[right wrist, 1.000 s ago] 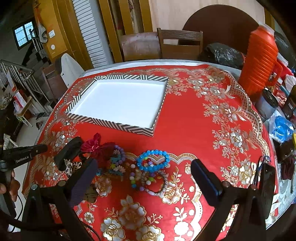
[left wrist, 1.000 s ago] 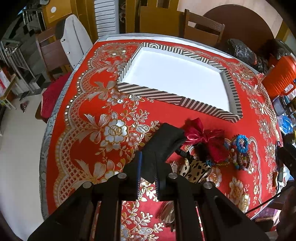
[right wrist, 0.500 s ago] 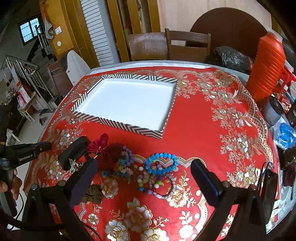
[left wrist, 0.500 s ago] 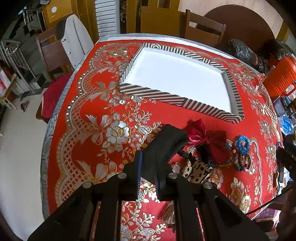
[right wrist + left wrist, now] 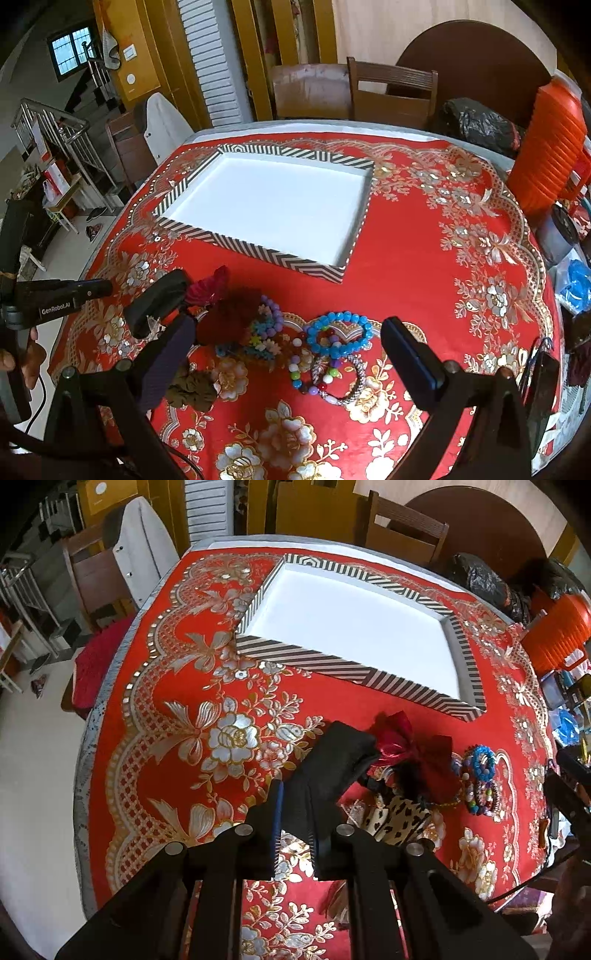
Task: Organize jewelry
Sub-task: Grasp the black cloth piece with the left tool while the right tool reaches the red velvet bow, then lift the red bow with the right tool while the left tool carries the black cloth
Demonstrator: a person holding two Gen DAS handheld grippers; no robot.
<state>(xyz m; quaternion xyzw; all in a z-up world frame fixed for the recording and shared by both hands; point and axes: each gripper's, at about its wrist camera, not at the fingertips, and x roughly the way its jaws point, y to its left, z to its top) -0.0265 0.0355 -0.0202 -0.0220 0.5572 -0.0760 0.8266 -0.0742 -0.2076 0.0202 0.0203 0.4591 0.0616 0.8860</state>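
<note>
Right hand-held gripper (image 5: 291, 354): fingers standing wide apart, gripping nothing, hovering over the jewelry pile. Left hand-held gripper (image 5: 343, 753): fingers lying pressed together, nothing visible between them, tip sitting just beside the red bow (image 5: 402, 742). Blue bead bracelet (image 5: 340, 332), multicoloured bead strands (image 5: 266, 332) and brown scrunchie (image 5: 192, 387): resting near the front of the red floral bench (image 5: 424, 266). Striped tray (image 5: 273, 254): lying beyond the pile, white inside showing.
</note>
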